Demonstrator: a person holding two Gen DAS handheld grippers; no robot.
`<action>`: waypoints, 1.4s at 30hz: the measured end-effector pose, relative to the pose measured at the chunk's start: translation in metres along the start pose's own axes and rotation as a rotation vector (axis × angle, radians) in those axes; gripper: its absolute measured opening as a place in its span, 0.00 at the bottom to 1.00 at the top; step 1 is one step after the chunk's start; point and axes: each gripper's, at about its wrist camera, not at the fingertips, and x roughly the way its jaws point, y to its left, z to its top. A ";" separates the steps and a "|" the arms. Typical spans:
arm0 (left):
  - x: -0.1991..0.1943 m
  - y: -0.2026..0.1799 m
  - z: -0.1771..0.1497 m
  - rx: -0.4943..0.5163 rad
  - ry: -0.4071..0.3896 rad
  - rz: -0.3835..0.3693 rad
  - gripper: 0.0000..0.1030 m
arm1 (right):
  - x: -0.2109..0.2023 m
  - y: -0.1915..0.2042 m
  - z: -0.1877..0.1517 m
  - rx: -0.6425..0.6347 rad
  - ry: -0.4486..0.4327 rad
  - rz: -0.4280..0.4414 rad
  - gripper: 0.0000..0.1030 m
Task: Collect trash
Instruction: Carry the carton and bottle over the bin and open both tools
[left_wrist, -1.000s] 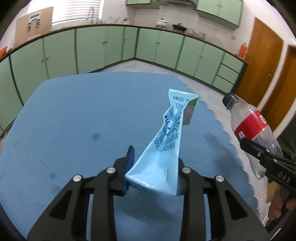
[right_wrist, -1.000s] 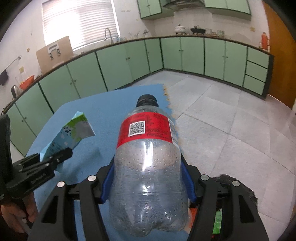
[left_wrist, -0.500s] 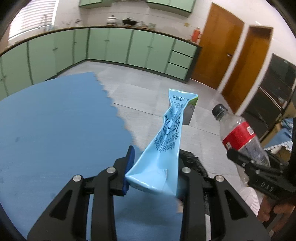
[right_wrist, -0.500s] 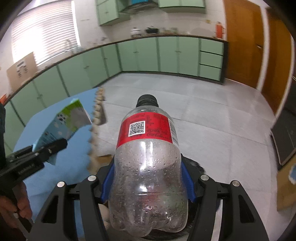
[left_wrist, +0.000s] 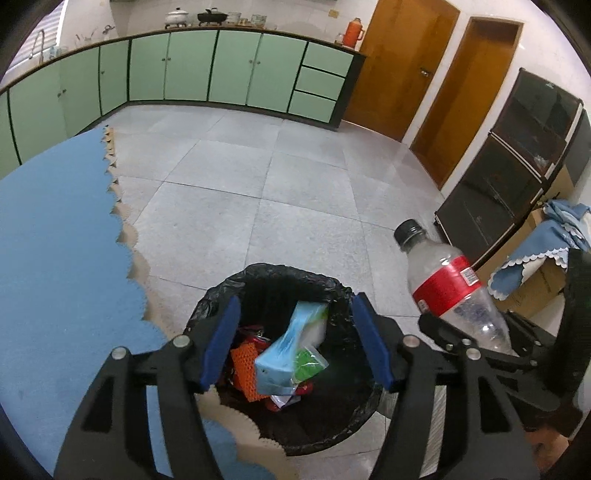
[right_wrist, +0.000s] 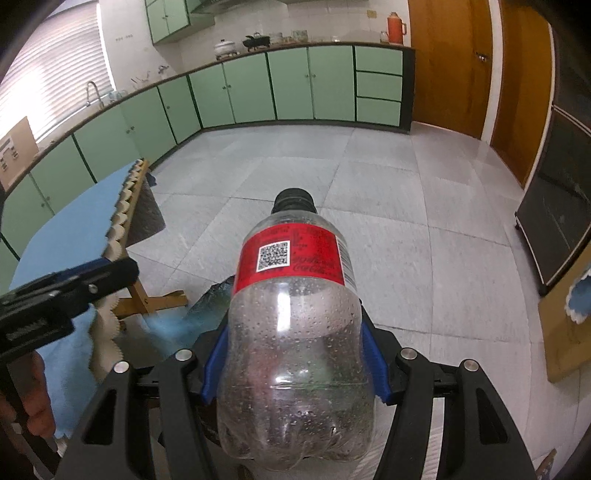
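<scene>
My left gripper (left_wrist: 295, 341) is open and empty, right above a black-lined trash bin (left_wrist: 332, 291) on the floor. A light blue carton (left_wrist: 286, 350) lies in the bin on top of other trash. My right gripper (right_wrist: 293, 363) is shut on a clear plastic bottle (right_wrist: 295, 332) with a red label and black cap, held just right of the bin. The bottle also shows in the left wrist view (left_wrist: 448, 284). The left gripper shows at the left of the right wrist view (right_wrist: 66, 299). The bin is mostly hidden behind the bottle there.
A table with a blue scalloped cloth (left_wrist: 55, 240) stands left of the bin. Grey tiled floor (left_wrist: 295, 173) stretches to green cabinets (left_wrist: 229, 70). A black cabinet (left_wrist: 517, 166) and a cardboard box with blue cloths (left_wrist: 543, 266) stand at the right.
Both grippers swung from over the table to the bin. My left gripper opened and the blue carton dropped into the bin. The right gripper still holds the bottle.
</scene>
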 end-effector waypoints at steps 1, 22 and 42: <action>0.000 0.001 0.000 0.001 0.002 -0.001 0.60 | 0.002 -0.003 -0.001 0.004 0.006 0.000 0.59; -0.059 0.035 0.003 -0.061 -0.065 0.085 0.77 | -0.021 0.009 0.004 -0.050 -0.045 -0.008 0.94; -0.182 0.022 -0.033 -0.067 -0.192 0.177 0.88 | -0.151 0.065 -0.005 -0.120 -0.188 0.069 0.94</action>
